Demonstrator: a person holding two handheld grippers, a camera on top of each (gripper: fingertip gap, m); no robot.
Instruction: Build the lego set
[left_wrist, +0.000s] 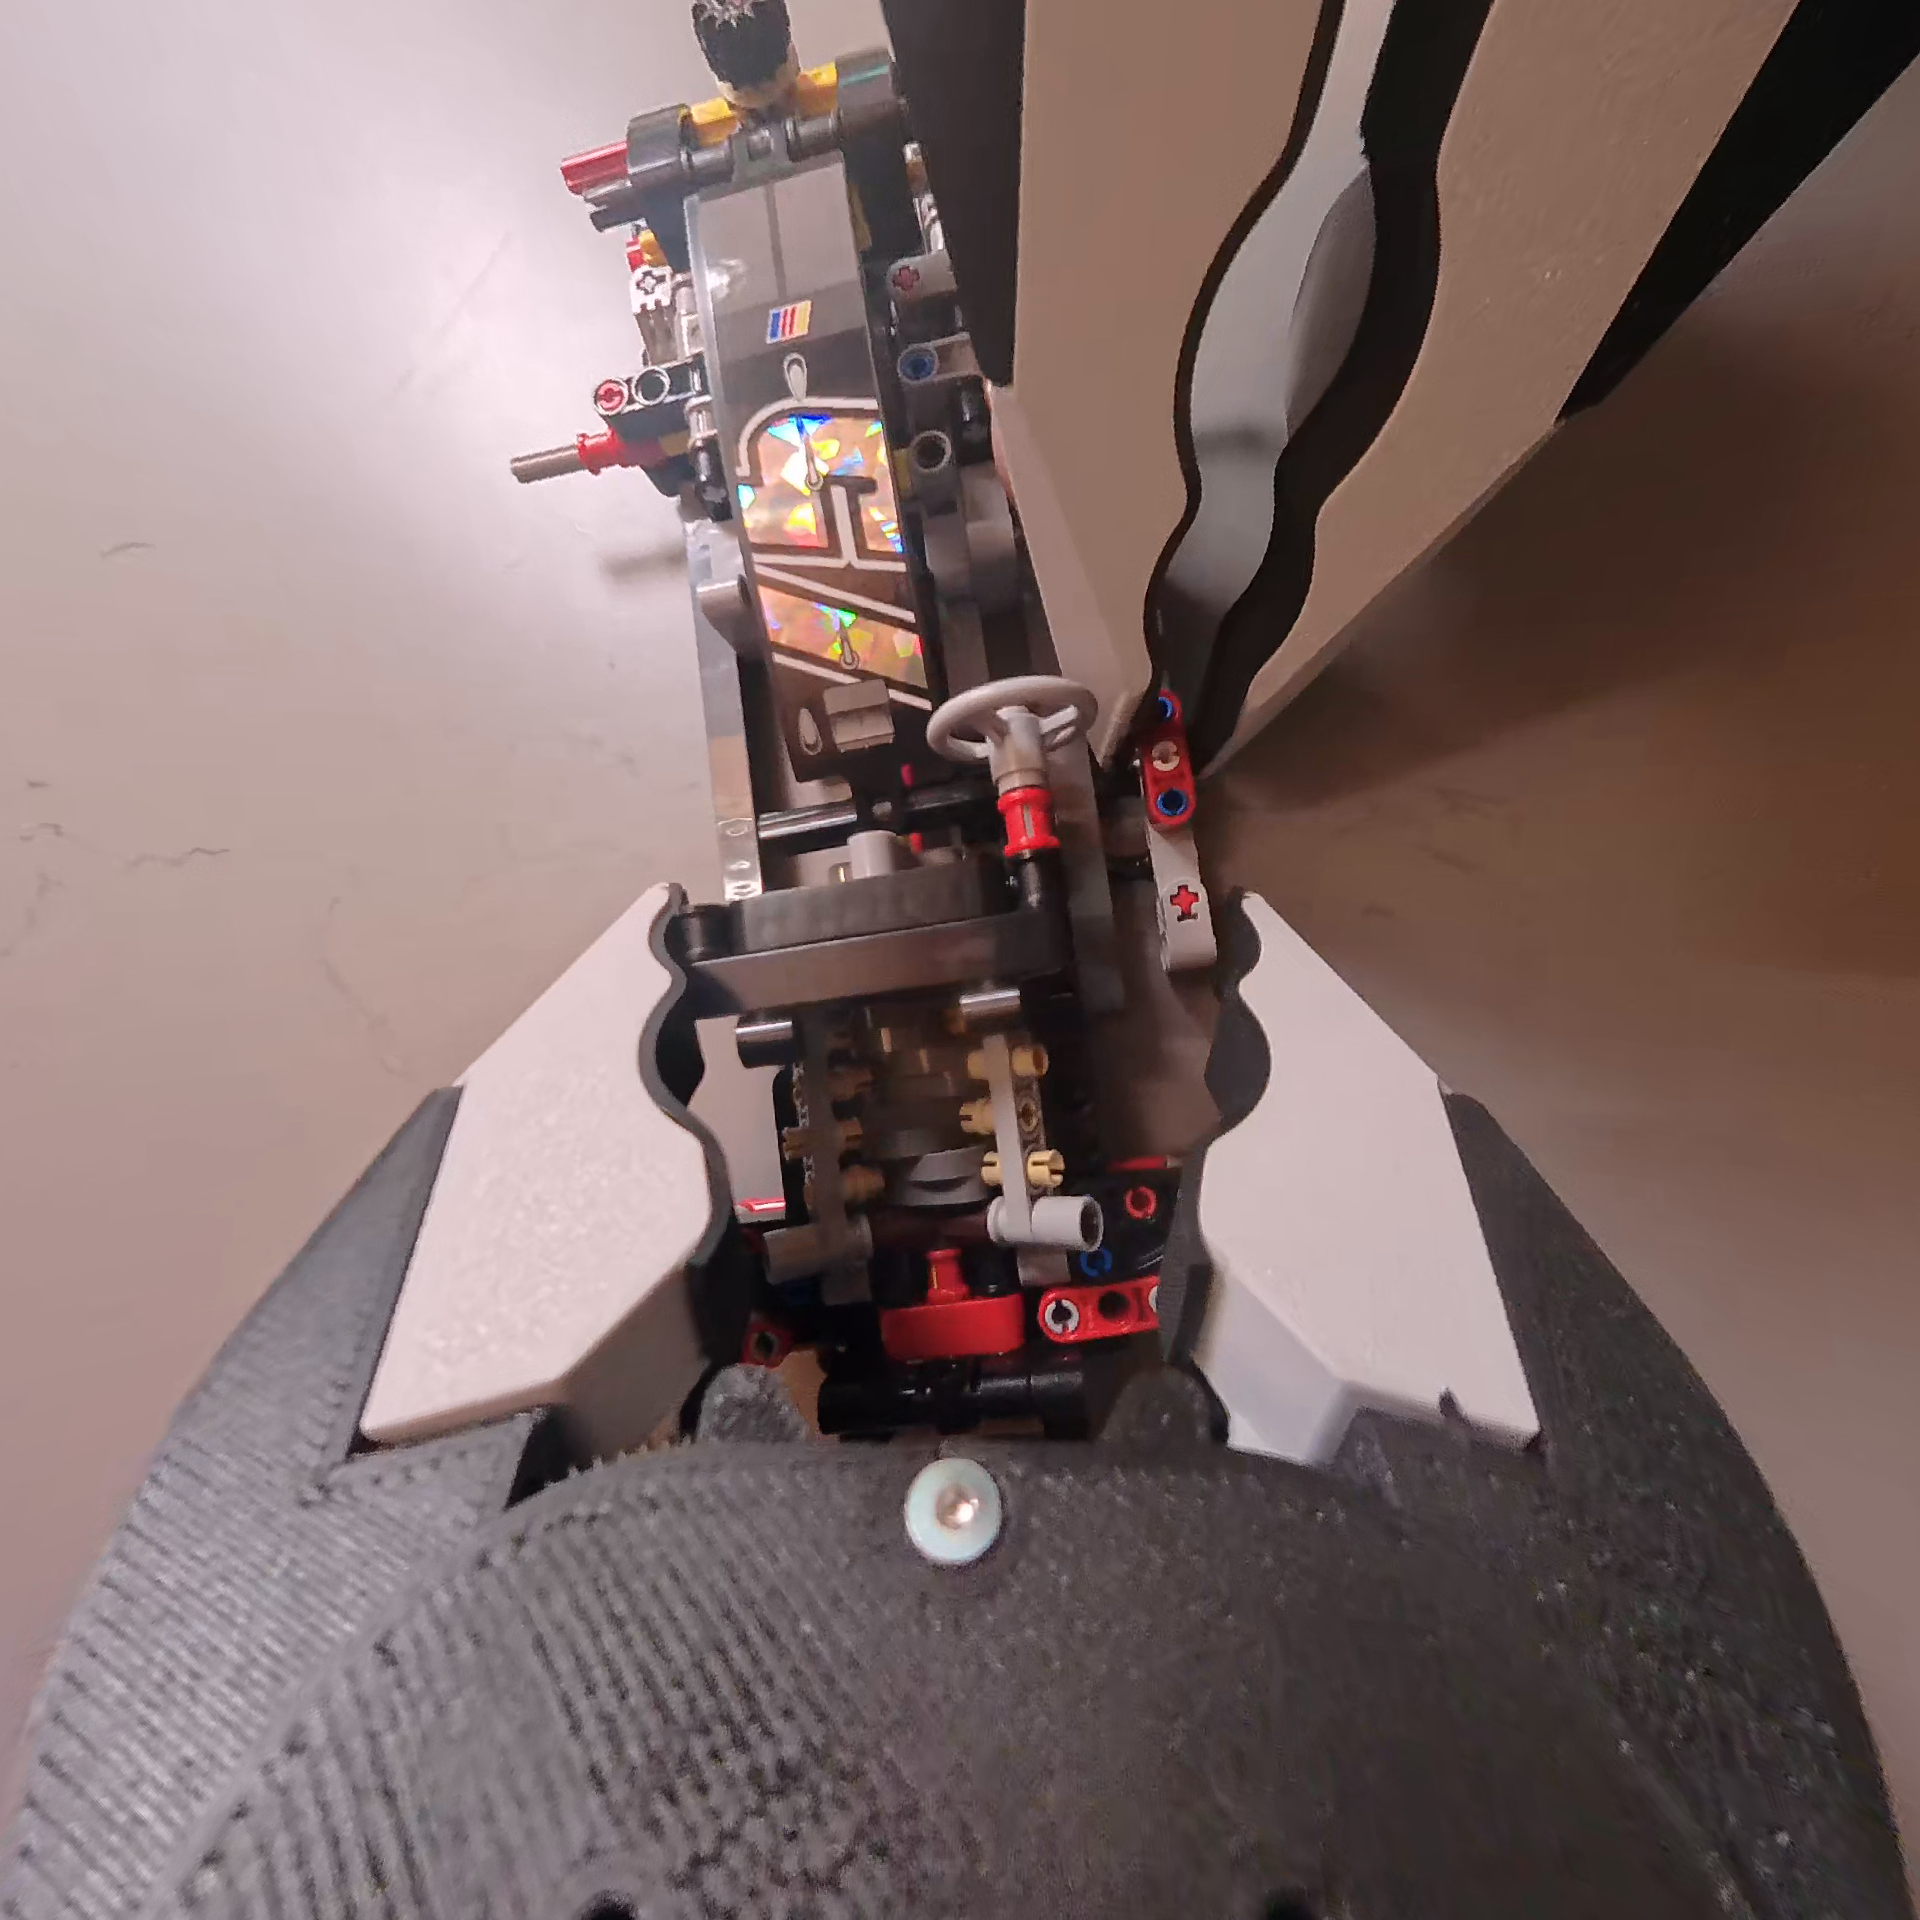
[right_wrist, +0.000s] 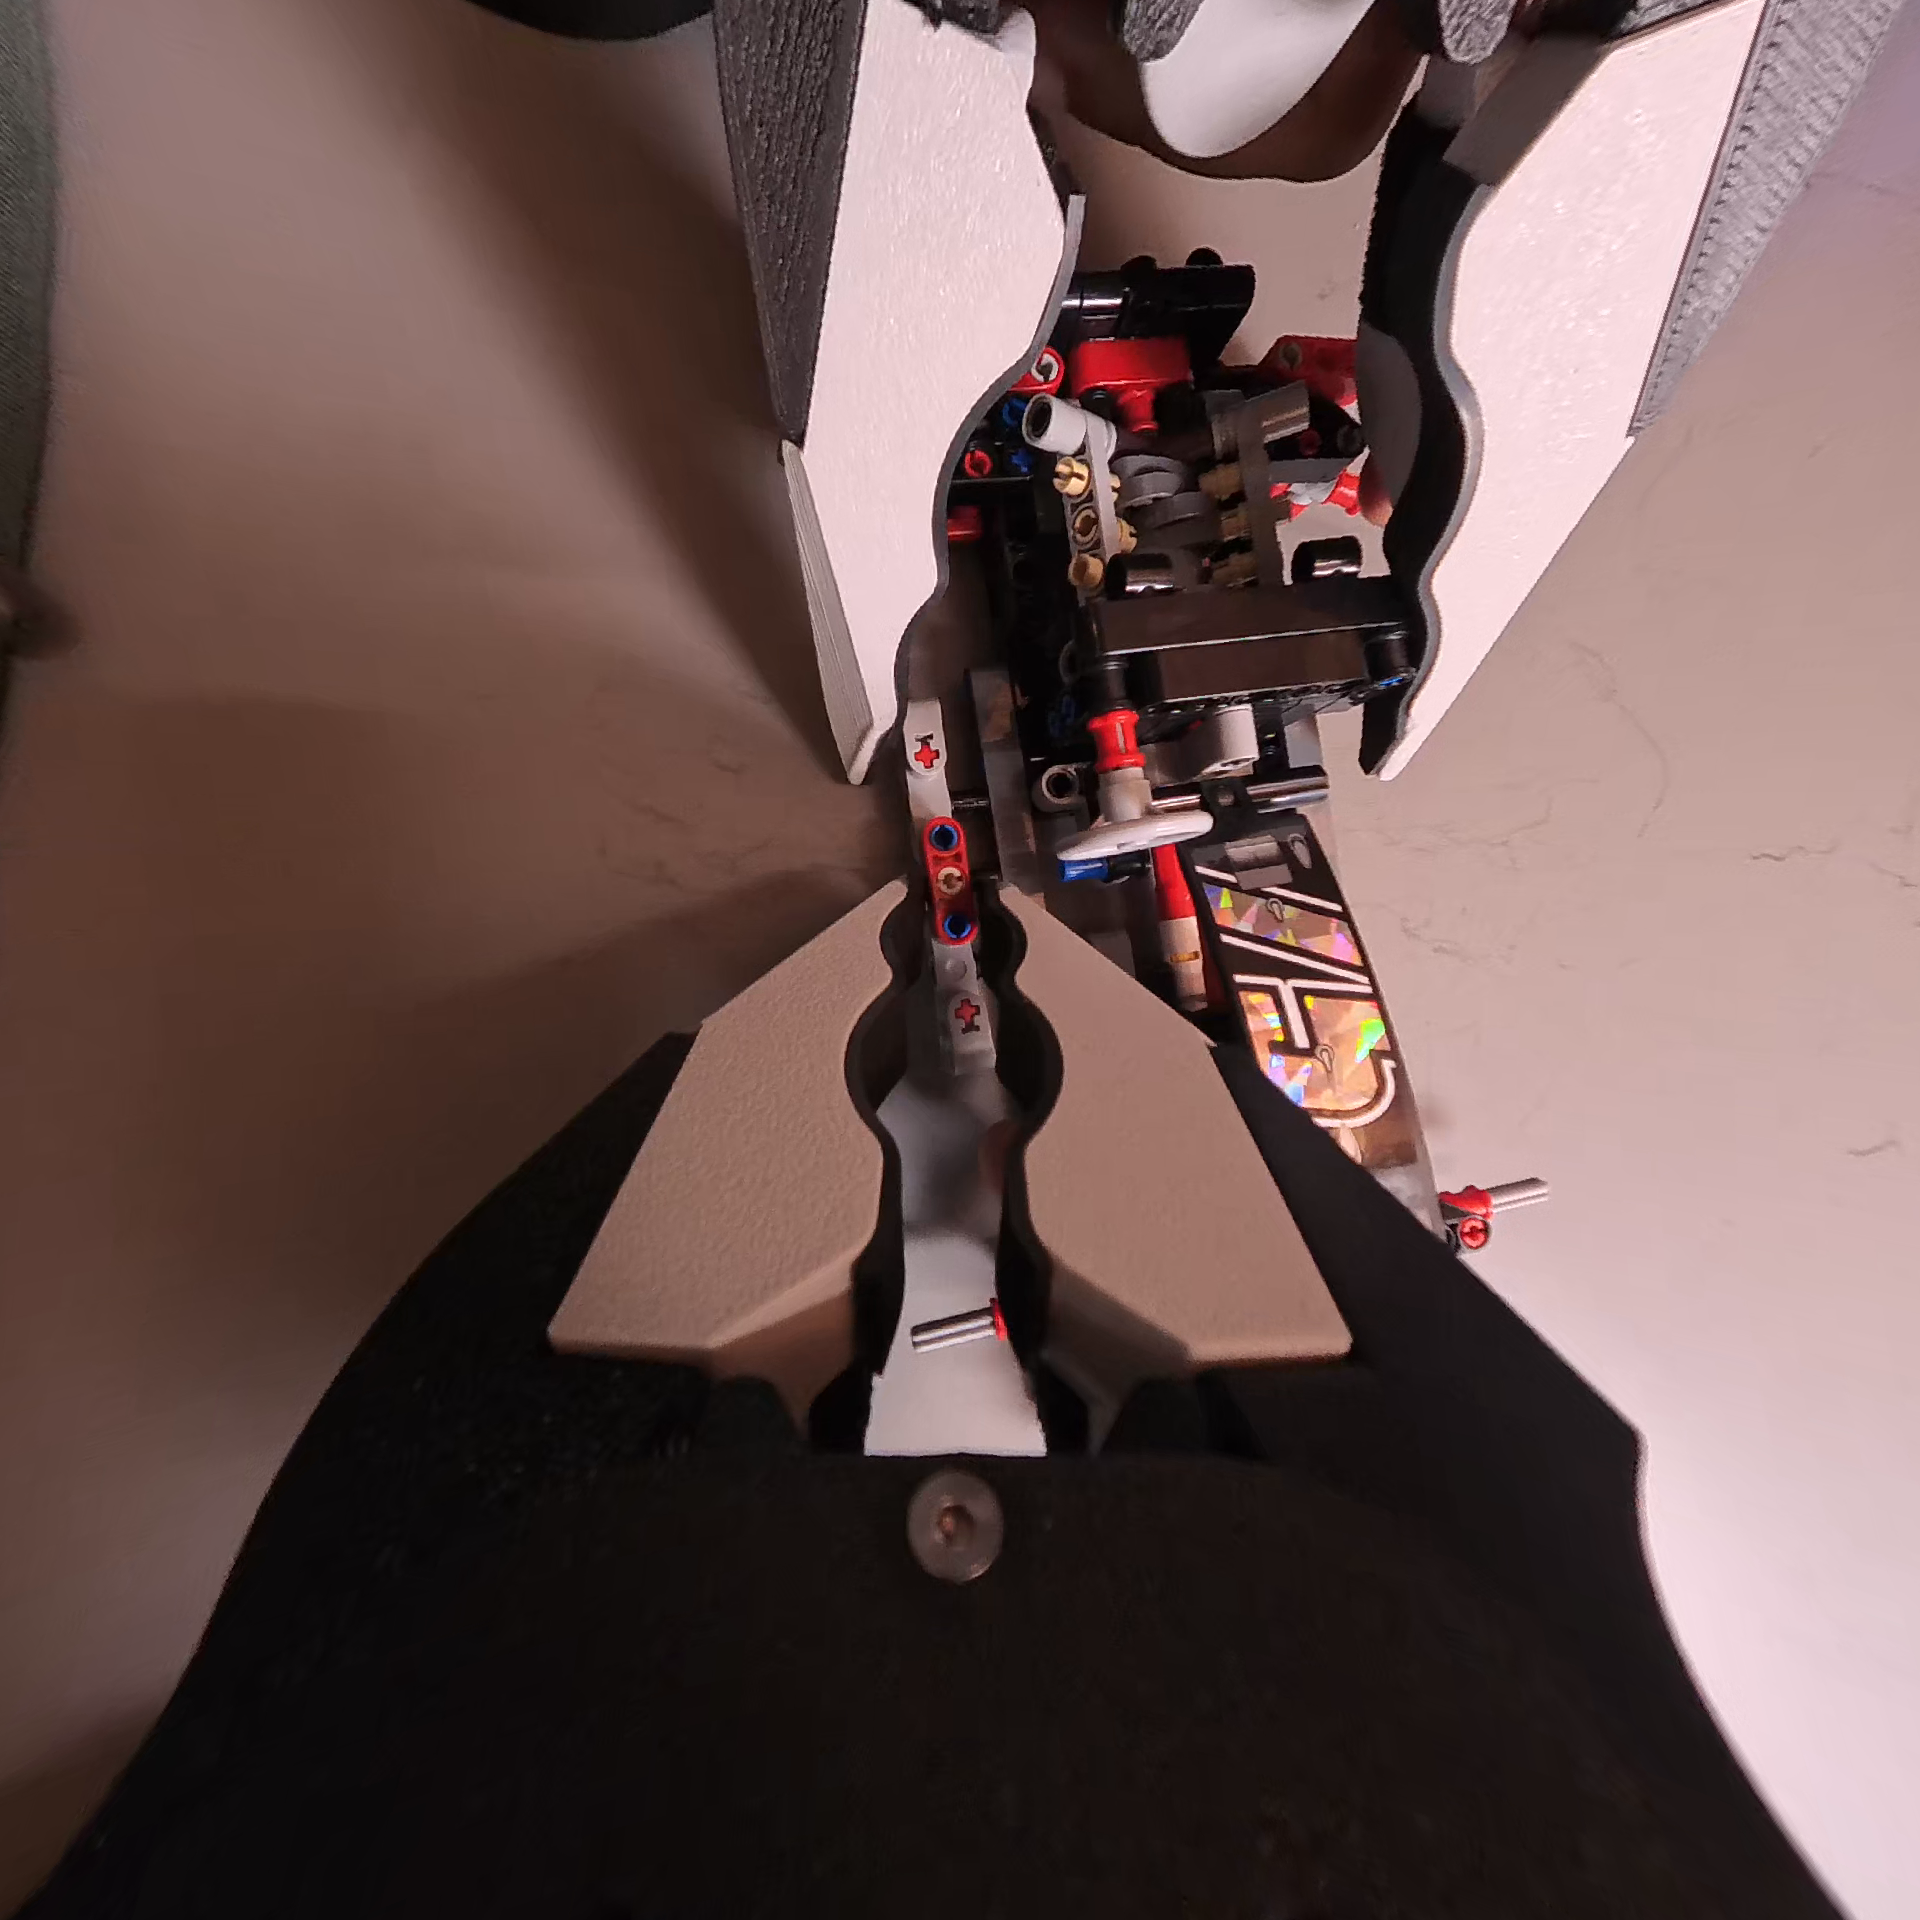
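Note:
A long Lego car chassis (left_wrist: 821, 499) with a shiny holographic panel and a grey steering wheel (left_wrist: 1013, 717) lies along the beige table. My left gripper (left_wrist: 945, 925) is shut on its engine end, fingers (left_wrist: 582, 1122) pressing on the black frame and a grey side beam. My right gripper (right_wrist: 958, 902) comes in from the far side and is shut on a thin grey beam (right_wrist: 961, 1013) that carries a short red beam (right_wrist: 948, 878) with blue pins on the chassis's side. The red beam also shows in the left wrist view (left_wrist: 1169, 769). The chassis (right_wrist: 1247, 644) fills the right wrist view's middle.
The beige tabletop (left_wrist: 312, 623) spreads around the model on both sides. Red and grey axle stubs (left_wrist: 566, 457) stick out of the chassis's left side. A dark grey-green edge (right_wrist: 16, 312) shows at the far left of the right wrist view.

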